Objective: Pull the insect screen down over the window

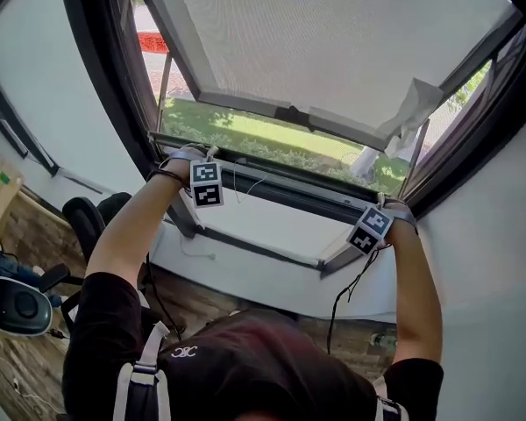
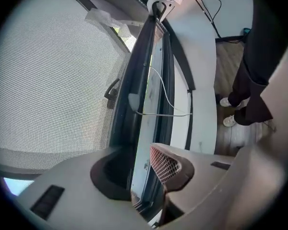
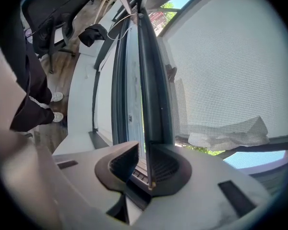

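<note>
The grey mesh insect screen (image 1: 333, 42) fills the upper window, and its pale bottom bar carries a small dark handle (image 1: 294, 114). Grass shows in the gap below it, above a dark rail (image 1: 272, 182) that crosses the opening. My left gripper (image 1: 200, 154) holds that rail at its left end and my right gripper (image 1: 382, 205) at its right end. In the left gripper view the rail (image 2: 134, 80) runs between the jaws of the left gripper (image 2: 141, 171), with the mesh (image 2: 53, 80) to the left. In the right gripper view the right gripper (image 3: 146, 164) is shut on the rail's thin edge (image 3: 149, 80).
A loose white film flap (image 1: 416, 112) hangs from the screen's right corner. A white sill (image 1: 245, 235) lies under the rail. An office chair (image 1: 83, 217) stands on the wooden floor at the left. A thin white cord (image 2: 168, 104) loops along the frame.
</note>
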`<action>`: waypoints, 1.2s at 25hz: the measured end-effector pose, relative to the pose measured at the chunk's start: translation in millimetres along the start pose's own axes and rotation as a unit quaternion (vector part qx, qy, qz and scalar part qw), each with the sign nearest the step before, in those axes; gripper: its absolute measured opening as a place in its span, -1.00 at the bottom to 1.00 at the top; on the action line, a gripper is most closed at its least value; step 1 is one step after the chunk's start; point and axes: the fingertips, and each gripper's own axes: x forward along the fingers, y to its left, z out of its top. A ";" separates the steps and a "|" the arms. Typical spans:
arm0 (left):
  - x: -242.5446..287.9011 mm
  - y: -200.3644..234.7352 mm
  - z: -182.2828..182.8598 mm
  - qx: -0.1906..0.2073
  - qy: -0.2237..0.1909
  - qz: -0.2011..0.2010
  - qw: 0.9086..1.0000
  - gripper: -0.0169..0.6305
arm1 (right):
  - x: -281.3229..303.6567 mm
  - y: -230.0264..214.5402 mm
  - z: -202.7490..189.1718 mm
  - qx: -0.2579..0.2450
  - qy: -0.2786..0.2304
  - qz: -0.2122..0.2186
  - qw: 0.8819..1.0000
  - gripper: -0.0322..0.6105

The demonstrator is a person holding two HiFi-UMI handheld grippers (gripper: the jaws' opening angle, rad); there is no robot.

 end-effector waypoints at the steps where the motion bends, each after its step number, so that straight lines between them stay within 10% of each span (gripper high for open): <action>1: 4.0 -3.4 -0.2 -0.001 0.000 -0.001 1.000 -0.63 | 3.9 3.2 -0.1 0.001 0.001 0.001 1.000 -0.68; 30: 63.3 -53.5 -7.6 -0.029 0.008 0.023 0.999 -0.64 | 61.7 61.3 6.7 0.012 0.010 0.003 1.000 -0.59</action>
